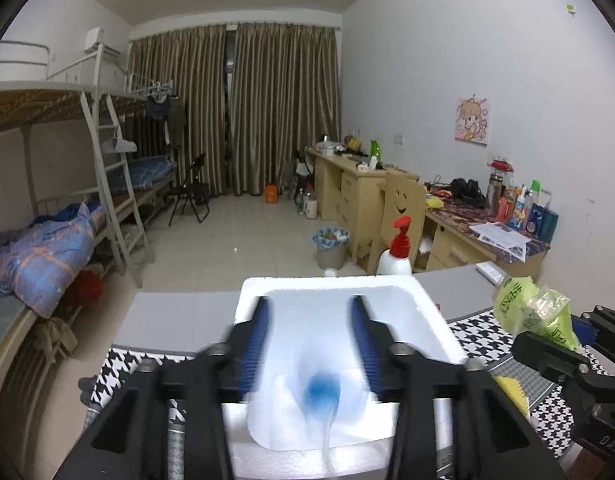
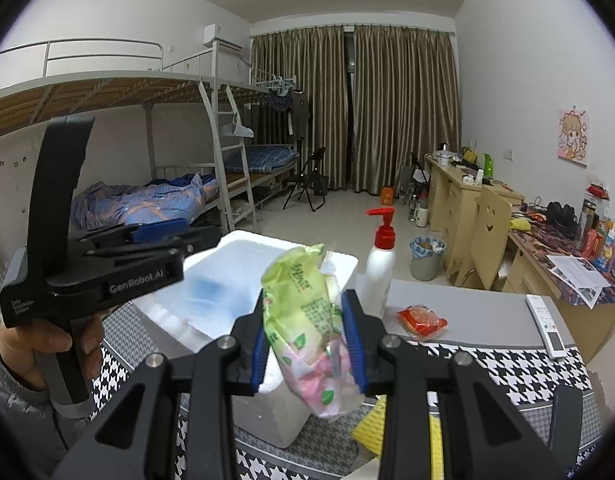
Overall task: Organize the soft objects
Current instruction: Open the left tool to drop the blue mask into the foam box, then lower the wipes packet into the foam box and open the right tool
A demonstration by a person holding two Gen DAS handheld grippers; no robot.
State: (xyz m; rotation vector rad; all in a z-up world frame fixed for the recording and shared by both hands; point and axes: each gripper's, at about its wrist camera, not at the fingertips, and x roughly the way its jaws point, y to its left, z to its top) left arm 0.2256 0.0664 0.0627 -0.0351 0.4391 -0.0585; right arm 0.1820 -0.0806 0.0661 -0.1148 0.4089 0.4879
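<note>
My left gripper point(image 1: 310, 308) hovers open over a white foam box point(image 1: 327, 282). Below its parted blue pads a soft white pack with a blue patch point(image 1: 319, 396) appears blurred inside the box, touching neither pad. The right wrist view shows that pack point(image 2: 207, 288) in the box point(image 2: 243, 240) under the left gripper point(image 2: 187, 240), which a hand point(image 2: 39, 352) holds. My right gripper point(image 2: 305, 308) is shut on a green and pink tissue pack point(image 2: 303, 280), held just right of the box. That pack point(image 1: 535, 312) also shows at the right of the left wrist view.
A white pump bottle with a red top point(image 2: 381, 268) stands behind the box. A red snack packet point(image 2: 421, 320) and a white remote point(image 2: 545, 326) lie on the grey tabletop. A yellow cloth point(image 2: 371, 428) lies on the houndstooth cover point(image 2: 487, 372) under my right gripper.
</note>
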